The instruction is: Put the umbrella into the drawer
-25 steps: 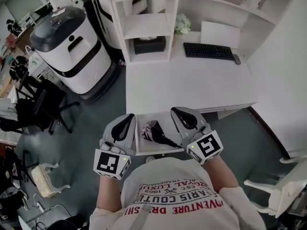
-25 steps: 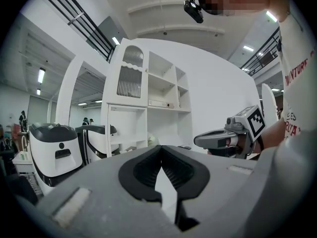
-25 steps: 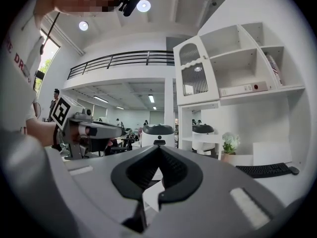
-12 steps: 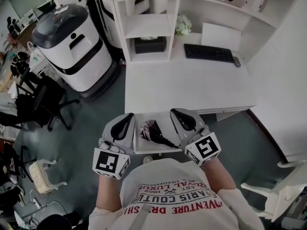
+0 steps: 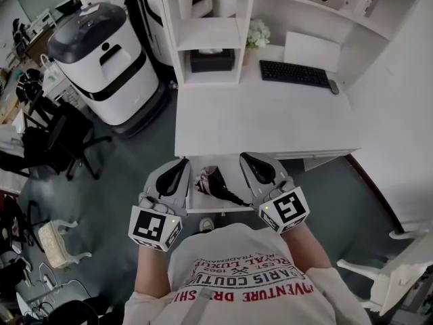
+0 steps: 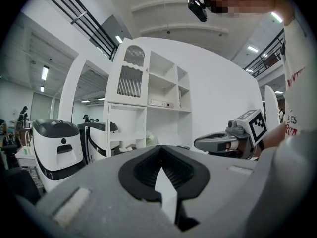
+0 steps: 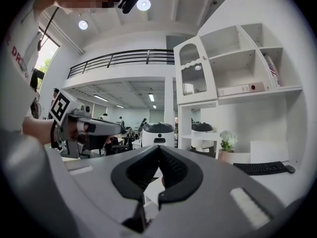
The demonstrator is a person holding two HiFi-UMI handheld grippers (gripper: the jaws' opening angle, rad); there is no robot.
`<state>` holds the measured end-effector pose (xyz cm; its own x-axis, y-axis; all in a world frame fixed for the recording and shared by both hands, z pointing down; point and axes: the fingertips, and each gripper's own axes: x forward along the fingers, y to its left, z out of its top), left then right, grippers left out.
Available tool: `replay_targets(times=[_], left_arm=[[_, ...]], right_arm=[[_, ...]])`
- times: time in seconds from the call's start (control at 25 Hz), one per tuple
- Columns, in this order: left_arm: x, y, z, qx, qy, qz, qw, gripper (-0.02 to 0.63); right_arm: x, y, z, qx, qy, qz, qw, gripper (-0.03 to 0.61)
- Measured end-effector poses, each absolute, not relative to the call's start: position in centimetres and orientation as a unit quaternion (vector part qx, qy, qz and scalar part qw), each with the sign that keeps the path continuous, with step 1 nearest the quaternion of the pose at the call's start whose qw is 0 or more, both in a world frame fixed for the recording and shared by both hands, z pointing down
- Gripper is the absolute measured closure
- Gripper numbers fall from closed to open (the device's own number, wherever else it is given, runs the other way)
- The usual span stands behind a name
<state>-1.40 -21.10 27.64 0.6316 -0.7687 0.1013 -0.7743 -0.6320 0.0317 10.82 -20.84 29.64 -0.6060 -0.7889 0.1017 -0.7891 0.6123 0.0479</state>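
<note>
A folded dark umbrella [image 5: 214, 183] with a black handle lies inside the open white drawer [image 5: 235, 175] under the front edge of the white desk [image 5: 264, 124]. My left gripper [image 5: 178, 168] hovers at the drawer's left side, its jaws shut with nothing between them. My right gripper [image 5: 247, 160] hovers over the drawer's right side, also shut and empty. The umbrella lies between the two grippers, and neither touches it. In the left gripper view the jaws [image 6: 161, 155] meet, and the right gripper [image 6: 218, 143] shows beside them. In the right gripper view the jaws [image 7: 159, 155] are closed.
A black keyboard [image 5: 294, 73], a white board [image 5: 310, 49] and a flower pot [image 5: 256, 35] sit at the desk's back. White shelves [image 5: 208, 32] rise behind. A large white and grey machine [image 5: 101, 63] and black chairs [image 5: 61, 144] stand to the left.
</note>
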Motion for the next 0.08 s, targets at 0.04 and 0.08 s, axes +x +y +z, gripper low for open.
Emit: replay_targets(times=[0.04,0.08], left_arm=[[-1.36,-20.94,27.70,0.904,-0.425,0.038,0.038,0.609],[-1.31,-20.77,27.77,0.905,-0.423,0.037,0.039,0.609]], right_arm=[[10.81,-20.73,29.61,0.440,-0.896,0.001,0.056,0.578],[10.79,-20.62,29.58,0.440,-0.896,0.002,0.055,0.578]])
